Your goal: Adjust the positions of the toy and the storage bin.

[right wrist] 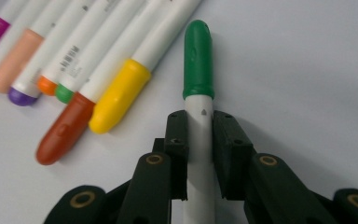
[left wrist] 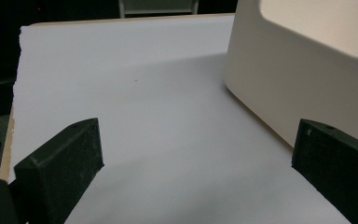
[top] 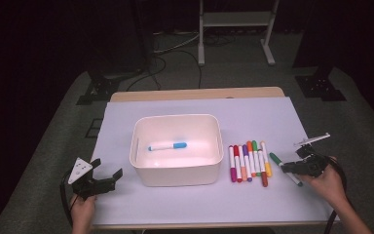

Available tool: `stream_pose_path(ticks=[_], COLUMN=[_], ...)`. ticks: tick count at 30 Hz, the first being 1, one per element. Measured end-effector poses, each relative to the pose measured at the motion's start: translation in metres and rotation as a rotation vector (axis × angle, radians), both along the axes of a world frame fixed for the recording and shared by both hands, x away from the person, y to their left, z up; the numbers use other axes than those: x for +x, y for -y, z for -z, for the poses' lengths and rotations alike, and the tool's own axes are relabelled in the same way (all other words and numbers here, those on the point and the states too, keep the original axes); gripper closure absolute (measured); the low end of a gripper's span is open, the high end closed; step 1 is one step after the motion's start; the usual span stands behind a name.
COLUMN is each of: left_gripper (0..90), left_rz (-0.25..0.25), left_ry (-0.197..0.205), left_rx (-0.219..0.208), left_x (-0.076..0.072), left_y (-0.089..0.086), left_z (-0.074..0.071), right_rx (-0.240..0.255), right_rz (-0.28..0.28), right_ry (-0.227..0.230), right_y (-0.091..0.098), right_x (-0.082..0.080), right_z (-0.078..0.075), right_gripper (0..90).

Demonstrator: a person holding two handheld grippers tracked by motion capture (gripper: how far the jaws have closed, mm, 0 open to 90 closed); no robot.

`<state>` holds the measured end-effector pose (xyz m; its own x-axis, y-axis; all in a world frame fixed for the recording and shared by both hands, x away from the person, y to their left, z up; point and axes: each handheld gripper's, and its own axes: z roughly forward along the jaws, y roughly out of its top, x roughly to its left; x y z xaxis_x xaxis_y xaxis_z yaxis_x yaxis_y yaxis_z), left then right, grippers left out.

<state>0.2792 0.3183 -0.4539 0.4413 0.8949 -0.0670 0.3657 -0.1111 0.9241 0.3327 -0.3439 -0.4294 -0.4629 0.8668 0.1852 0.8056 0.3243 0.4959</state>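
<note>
Right claw [right wrist: 200, 135] clamped on the green-capped marker [right wrist: 198, 70] at the desk's [top: 272, 117] right, beside seven markers in a row [top: 249, 163]; one blue marker [top: 168, 146] in the single bin [top: 177, 173], seen from above; left claw [left wrist: 191, 163] open, empty.
</note>
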Motion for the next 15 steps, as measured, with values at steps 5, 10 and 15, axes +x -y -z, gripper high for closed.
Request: stream_pose_path(ticks=[5,10,15], left_gripper=[0.6,0.5,0.6], left_rz=[0.000,0.002,0.002], left_ry=[0.002,0.001,0.001], left_rx=[0.002,0.002,0.001], left_x=[0.000,0.000,0.000], left_y=[0.000,0.000,0.000], left_z=[0.000,0.000,0.000], right_rx=[0.076,0.133,0.169], right_rz=[-0.032,-0.070,-0.143], right_ry=[0.014,0.044,0.072], right_y=[-0.004,-0.015,-0.034], right_x=[0.000,0.001,0.000], right_z=[-0.020,-0.047,-0.076], right_gripper=[75.9,75.9,75.9])
